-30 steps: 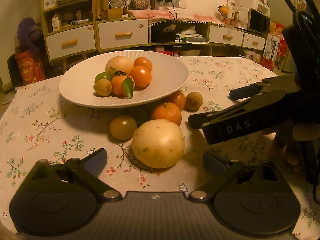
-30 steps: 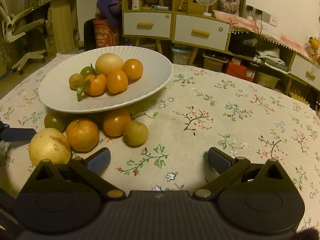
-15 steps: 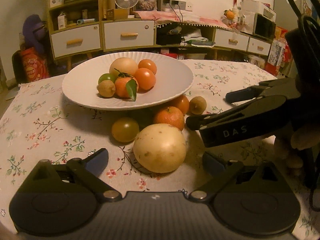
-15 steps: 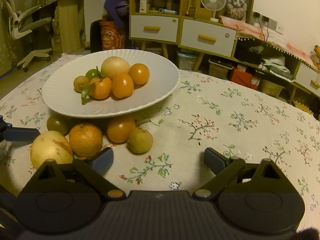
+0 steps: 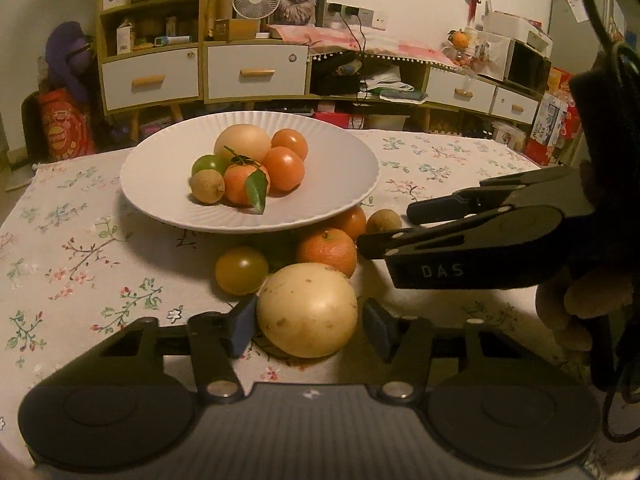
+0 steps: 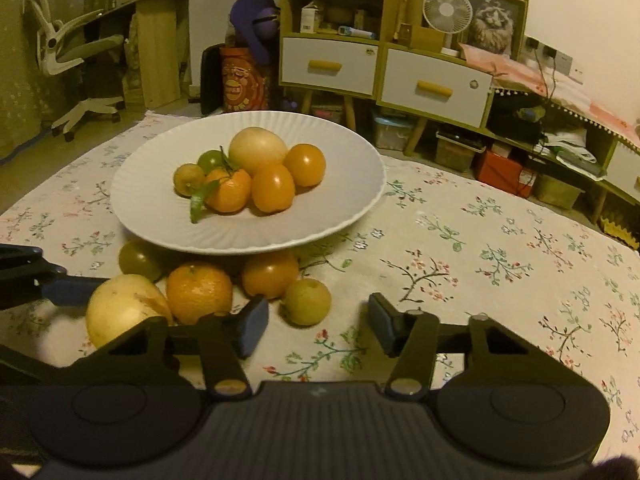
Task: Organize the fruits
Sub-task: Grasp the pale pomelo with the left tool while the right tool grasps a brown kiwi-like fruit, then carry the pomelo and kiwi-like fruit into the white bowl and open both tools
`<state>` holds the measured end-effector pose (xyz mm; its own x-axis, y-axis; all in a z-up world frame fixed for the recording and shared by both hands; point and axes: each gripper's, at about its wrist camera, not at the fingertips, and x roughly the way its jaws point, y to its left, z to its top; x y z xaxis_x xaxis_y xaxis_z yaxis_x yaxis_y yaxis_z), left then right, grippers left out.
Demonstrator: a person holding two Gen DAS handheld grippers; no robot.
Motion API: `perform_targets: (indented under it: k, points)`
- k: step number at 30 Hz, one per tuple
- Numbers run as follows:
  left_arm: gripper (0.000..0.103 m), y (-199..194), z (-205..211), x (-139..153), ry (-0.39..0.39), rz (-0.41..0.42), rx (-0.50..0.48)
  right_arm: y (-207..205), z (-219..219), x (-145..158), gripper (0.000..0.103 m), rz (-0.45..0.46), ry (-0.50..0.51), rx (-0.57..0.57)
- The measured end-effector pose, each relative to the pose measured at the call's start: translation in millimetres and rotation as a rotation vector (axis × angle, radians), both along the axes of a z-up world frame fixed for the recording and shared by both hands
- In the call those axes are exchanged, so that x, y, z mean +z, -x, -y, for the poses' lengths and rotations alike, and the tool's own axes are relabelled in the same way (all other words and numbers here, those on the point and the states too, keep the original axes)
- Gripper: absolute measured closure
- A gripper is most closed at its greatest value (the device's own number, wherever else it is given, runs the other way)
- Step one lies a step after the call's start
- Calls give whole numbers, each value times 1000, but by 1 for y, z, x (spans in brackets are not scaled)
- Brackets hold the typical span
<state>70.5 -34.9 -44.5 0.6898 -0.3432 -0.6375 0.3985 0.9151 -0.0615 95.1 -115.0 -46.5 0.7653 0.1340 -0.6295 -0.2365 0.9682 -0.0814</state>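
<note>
one white plate holding six fruits — five more fruits on the floral tablecloth, and two grippers in view.

Open desk lies right of the plate, unobstructed. Loose fruit crowds the plate's near rim: the pale round fruit sits between the closing left gripper jaws, and the right gripper blocks its right side.

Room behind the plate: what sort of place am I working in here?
Most likely a lived-in home room. A table under a floral tablecloth holds the fruit; behind stand a cluttered shelf unit with white drawers, a small desk fan and an office chair.
</note>
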Motion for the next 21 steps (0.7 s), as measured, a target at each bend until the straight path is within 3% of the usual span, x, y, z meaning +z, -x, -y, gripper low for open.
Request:
perform_targets:
  k: [5,10,21]
  points:
    - [49,-1,-2,1,8,-11,8,2,-4,3,70,-5,-13,32]
    - [49,-2,-2,3,10,-28,11,0,-5,4,78,-17,-17,29]
    - [49,-1,-3,11,15,-44,4,0,-4,12,79,-38,-42,18]
